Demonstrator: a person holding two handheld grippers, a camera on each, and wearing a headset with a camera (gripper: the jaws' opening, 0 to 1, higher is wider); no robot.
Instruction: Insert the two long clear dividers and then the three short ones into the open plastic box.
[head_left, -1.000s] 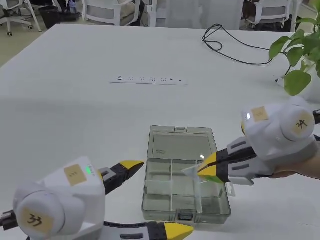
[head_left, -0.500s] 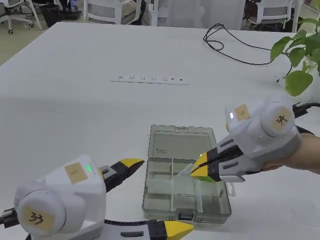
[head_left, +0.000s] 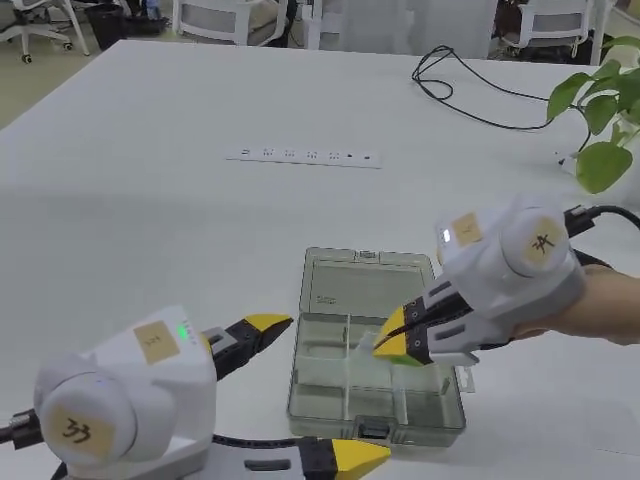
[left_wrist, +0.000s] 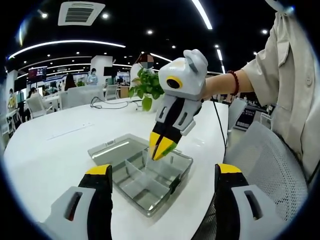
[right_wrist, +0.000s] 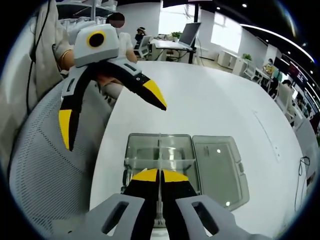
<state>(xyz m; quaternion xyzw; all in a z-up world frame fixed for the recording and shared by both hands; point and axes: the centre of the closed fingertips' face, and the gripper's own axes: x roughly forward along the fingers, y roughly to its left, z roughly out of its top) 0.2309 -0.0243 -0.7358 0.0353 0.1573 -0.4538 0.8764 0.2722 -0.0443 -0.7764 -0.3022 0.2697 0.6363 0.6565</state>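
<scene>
- The white counter (head_left: 150, 220) carries the job. A power strip (head_left: 305, 156) lies well beyond the work, and a potted plant (head_left: 600, 120) stands off at the far right edge.
- The open plastic box (head_left: 340, 428) sits in front of me, just beside my left gripper (left_wrist: 164, 172), with its lid (head_left: 365, 285) folded flat on the counter behind it.
- My left gripper's fingers (left_wrist: 100, 172) are spread wide and hold nothing. In the head view one finger reaches toward the box's left wall and the other lies along its front.
- My right gripper (head_left: 390, 345) hangs over the right half of the box, tips angled down into it. Its fingers are clenched on a clear divider (head_left: 368, 341), which shows edge-on as a thin line running out from the tips in the right gripper view.
- Clear dividers already stand in the box (head_left: 345, 370), splitting it into compartments. They are too transparent for me to count them.
- I judge the long pieces are seated and I am on the short ones, this one bound for the right side.
- Next I should hold the piece upright, line its ends up with the slots, press it straight down until it seats, then let go. A tilt would jam it, and the free gripper could steady the box if it slides.
</scene>
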